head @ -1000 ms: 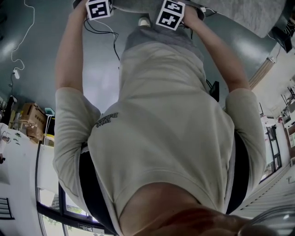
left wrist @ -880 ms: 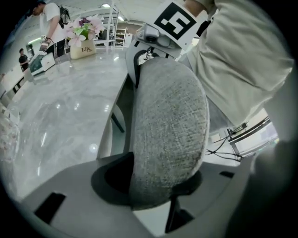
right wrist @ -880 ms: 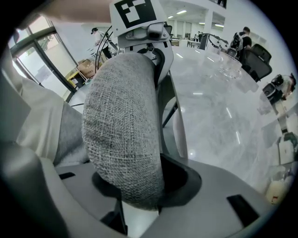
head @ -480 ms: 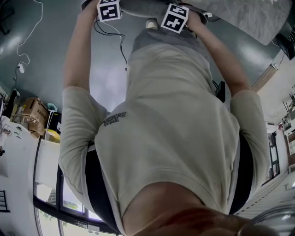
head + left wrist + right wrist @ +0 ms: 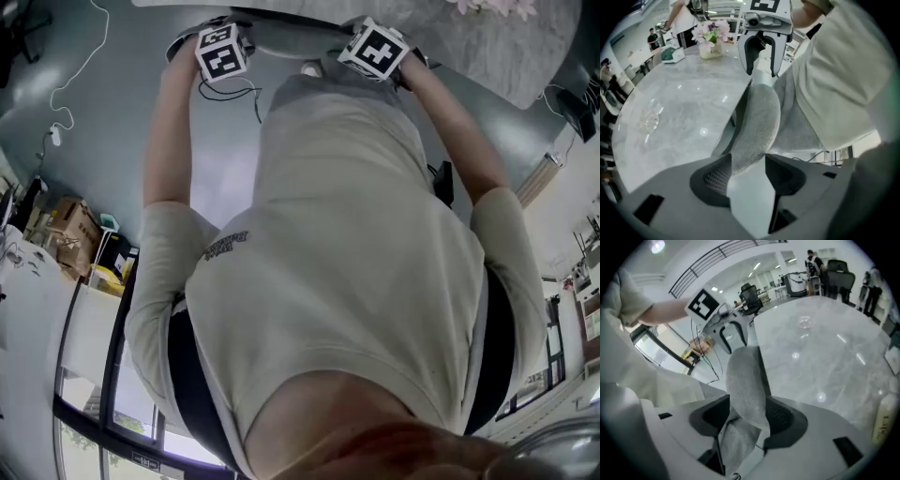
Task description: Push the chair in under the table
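The chair's grey fabric back (image 5: pixel 757 126) runs along the marble table's (image 5: pixel 684 103) edge. Its top rim passes between the jaws of my left gripper (image 5: pixel 747 173), which stand apart, with a gap on the right side. At the rim's other end my right gripper (image 5: pixel 747 420) straddles the same chair back (image 5: pixel 745 380). Its jaws are opening, with space on the left side. In the head view both grippers, left (image 5: pixel 223 52) and right (image 5: pixel 378 52), show their marker cubes over the chair back (image 5: pixel 281 39). Their jaws are hidden there.
The person's torso fills most of the head view. A flower vase (image 5: pixel 711 40) and a green box (image 5: pixel 672 54) stand on the far side of the table. A bottle (image 5: pixel 883 420) stands near the table's (image 5: pixel 825 352) edge. Cables and boxes (image 5: pixel 70 230) lie on the floor.
In the head view both marker cubes have come nearer to the person and rolled. More of the table shows at the top, with flowers now in sight.
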Demonstrator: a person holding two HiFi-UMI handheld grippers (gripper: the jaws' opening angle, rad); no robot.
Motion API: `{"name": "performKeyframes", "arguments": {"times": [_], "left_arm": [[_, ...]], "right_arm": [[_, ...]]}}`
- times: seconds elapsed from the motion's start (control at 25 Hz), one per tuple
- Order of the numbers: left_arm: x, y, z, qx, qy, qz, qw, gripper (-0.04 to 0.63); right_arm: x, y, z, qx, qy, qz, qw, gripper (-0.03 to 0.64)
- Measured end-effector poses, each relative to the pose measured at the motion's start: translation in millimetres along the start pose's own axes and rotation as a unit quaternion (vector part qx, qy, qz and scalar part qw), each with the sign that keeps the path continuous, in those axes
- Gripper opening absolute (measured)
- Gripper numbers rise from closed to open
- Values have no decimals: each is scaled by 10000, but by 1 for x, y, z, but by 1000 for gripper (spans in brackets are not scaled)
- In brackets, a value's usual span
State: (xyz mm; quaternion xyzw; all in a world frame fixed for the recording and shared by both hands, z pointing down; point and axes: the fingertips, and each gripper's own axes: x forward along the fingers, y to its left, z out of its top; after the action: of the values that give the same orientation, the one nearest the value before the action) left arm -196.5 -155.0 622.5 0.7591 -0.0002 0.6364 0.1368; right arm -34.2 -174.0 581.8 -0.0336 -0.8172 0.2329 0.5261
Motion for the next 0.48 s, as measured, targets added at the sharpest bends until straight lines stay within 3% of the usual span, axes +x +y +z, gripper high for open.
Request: {"name": "performKeyframes", "arguments": {"times": [0.12, 0.2, 0.24, 0.32, 0.48], "left_arm": [[-50, 3, 25, -565, -599, 338, 9960, 222], [-93, 12, 53, -829, -1384, 789, 9837, 221], [-117, 18, 68, -913, -1846, 1053, 9729, 221], [-167, 30, 96, -1150, -2740, 1553, 9421, 221], [-259, 44, 135, -1730, -4069, 2335, 8660, 207]], "right_arm": [[-54, -8, 37, 358, -1039, 15, 9939, 235], [-96, -13, 61, 476, -1654, -101, 9850, 207], [-117, -16, 73, 485, -1937, -212, 9796, 195], [-157, -22, 95, 452, -2424, -465, 9680, 182], [-222, -17, 121, 246, -3143, -841, 9453, 140]]}}
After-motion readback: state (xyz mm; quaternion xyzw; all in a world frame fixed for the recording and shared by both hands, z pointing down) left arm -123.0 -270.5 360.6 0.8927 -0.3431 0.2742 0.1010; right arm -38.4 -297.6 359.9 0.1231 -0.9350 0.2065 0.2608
